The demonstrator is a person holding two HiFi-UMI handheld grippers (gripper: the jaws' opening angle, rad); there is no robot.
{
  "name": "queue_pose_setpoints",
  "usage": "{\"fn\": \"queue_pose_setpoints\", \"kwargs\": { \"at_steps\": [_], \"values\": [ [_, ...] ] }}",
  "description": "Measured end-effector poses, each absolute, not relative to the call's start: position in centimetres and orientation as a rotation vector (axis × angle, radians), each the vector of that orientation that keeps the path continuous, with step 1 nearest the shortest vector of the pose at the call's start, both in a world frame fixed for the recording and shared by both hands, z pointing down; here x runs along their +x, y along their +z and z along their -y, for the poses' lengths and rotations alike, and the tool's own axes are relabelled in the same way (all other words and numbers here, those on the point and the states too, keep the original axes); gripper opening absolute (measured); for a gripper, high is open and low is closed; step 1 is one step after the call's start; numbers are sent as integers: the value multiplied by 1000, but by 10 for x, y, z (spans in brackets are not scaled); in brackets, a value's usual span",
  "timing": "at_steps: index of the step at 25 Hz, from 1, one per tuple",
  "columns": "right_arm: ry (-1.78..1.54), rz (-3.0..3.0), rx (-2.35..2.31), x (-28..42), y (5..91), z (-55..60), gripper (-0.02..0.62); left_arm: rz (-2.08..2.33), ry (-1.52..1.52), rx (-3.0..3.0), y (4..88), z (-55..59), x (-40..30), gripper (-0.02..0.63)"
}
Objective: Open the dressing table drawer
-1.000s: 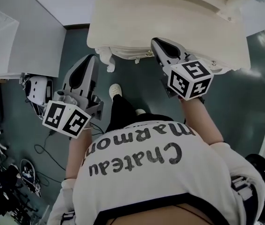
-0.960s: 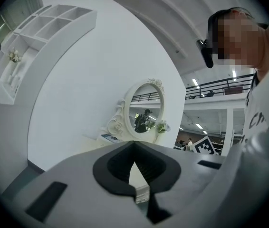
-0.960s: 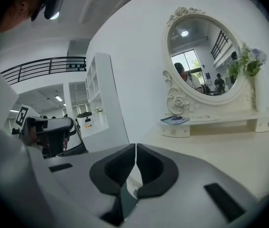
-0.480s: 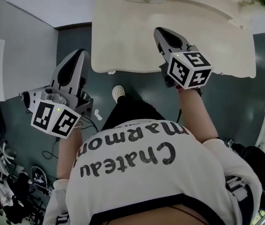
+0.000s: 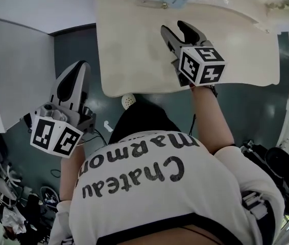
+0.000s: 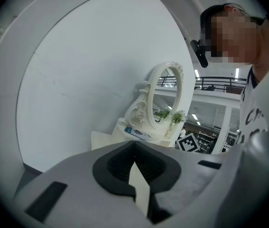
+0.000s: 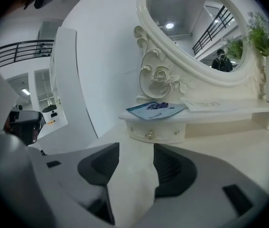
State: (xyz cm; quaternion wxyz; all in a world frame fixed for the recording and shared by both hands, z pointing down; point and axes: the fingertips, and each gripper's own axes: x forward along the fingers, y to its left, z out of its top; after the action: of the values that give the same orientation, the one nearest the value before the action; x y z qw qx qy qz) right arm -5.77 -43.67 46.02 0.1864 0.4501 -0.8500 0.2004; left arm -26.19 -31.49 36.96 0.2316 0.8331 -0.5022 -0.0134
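The cream dressing table fills the top of the head view. A small drawer with a metal knob sits under its mirror shelf, straight ahead in the right gripper view. The drawer looks closed. My right gripper hovers over the tabletop, a short way in front of that drawer. Its jaws have just been opening and stand open, with nothing between them. My left gripper hangs shut and empty over the floor, left of the table.
An oval mirror in a carved frame rises behind the shelf. A blue booklet lies on the shelf, and a green plant stands at its right end. A white wall is at the left. Cables and clutter lie at the lower left.
Both grippers have moved forward, the right from the table's front edge onto the tabletop. The right jaws, shut before, are now open. The left gripper stays shut.
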Motion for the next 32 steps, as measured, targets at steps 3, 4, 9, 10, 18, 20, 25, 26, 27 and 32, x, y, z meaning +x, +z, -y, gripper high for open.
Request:
{"fn": "queue_pose_setpoints", "kwargs": {
  "at_steps": [3, 4, 9, 10, 18, 20, 25, 26, 27, 32],
  "values": [
    [583, 2356, 1298, -62, 471, 451, 235, 1365, -39, 2278, 377, 324, -269, 23],
    [586, 2345, 1313, -63, 474, 457, 235, 1360, -41, 2275, 379, 327, -271, 23],
    [557, 2290, 1380, -69, 484, 479, 235, 1343, -51, 2259, 388, 340, -279, 23],
    [552, 2279, 1394, -69, 485, 483, 235, 1344, -54, 2257, 388, 342, -281, 23],
    [502, 2226, 1478, -72, 487, 501, 191, 1379, -60, 2228, 393, 342, -304, 23],
    [517, 2218, 1495, -73, 487, 503, 181, 1390, -64, 2224, 392, 339, -310, 23],
    [510, 2191, 1518, -75, 485, 506, 171, 1416, -77, 2230, 382, 333, -319, 23],
    [507, 2184, 1521, -74, 486, 506, 164, 1419, -76, 2231, 380, 331, -319, 23],
    [506, 2178, 1524, -74, 486, 506, 158, 1423, -74, 2232, 378, 328, -320, 23],
    [520, 2178, 1532, -73, 486, 508, 123, 1468, -84, 2228, 367, 318, -324, 23]
  ]
}}
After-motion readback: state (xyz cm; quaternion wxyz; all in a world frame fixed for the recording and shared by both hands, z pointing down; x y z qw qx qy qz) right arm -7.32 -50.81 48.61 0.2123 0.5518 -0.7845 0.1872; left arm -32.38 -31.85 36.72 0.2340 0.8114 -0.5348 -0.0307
